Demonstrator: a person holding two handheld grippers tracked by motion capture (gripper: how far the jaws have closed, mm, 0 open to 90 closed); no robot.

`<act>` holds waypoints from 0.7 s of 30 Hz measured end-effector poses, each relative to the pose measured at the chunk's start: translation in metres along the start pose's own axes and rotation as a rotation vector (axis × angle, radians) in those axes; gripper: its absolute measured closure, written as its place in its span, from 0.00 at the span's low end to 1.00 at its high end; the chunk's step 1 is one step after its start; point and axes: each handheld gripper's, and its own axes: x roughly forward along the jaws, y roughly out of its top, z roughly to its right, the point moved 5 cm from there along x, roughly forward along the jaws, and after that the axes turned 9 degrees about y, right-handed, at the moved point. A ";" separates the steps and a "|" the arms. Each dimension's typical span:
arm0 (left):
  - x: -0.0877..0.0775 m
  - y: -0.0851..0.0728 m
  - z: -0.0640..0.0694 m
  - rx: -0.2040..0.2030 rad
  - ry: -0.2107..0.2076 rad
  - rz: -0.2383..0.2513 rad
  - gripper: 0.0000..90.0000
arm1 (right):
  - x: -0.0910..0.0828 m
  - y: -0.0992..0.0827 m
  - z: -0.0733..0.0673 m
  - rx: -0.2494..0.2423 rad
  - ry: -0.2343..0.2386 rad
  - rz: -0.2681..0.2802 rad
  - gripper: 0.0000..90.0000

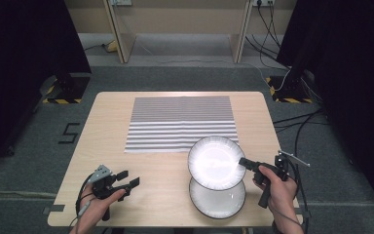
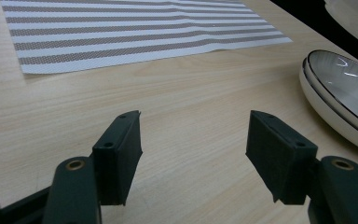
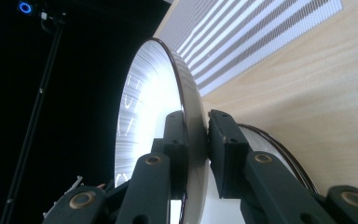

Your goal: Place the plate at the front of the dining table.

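Observation:
A white plate with a dark rim hangs tilted above the table, and my right gripper is shut on its right edge. In the right gripper view the two jaws of that gripper pinch the rim of the plate, which stands almost on edge. Under it a stack of like plates rests near the table's front edge, also seen as plates in the left gripper view. My left gripper is at the front left, open and empty, just above the wood.
A grey and white striped placemat lies flat across the middle and back of the wooden table. Cables and dark stands sit on the floor beyond the table's far right corner.

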 end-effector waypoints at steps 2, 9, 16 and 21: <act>0.000 0.000 -0.003 -0.004 0.008 -0.001 0.39 | 0.001 0.002 0.000 0.004 0.001 0.004 0.86; -0.001 0.001 -0.007 -0.014 0.017 0.009 0.39 | 0.006 0.008 -0.002 0.000 -0.004 0.002 0.86; -0.001 0.001 -0.008 -0.016 0.018 0.013 0.39 | 0.010 0.013 -0.004 -0.005 -0.004 0.007 0.86; 0.000 0.002 -0.008 -0.018 0.022 0.019 0.39 | 0.012 0.018 -0.006 -0.006 -0.005 0.021 0.86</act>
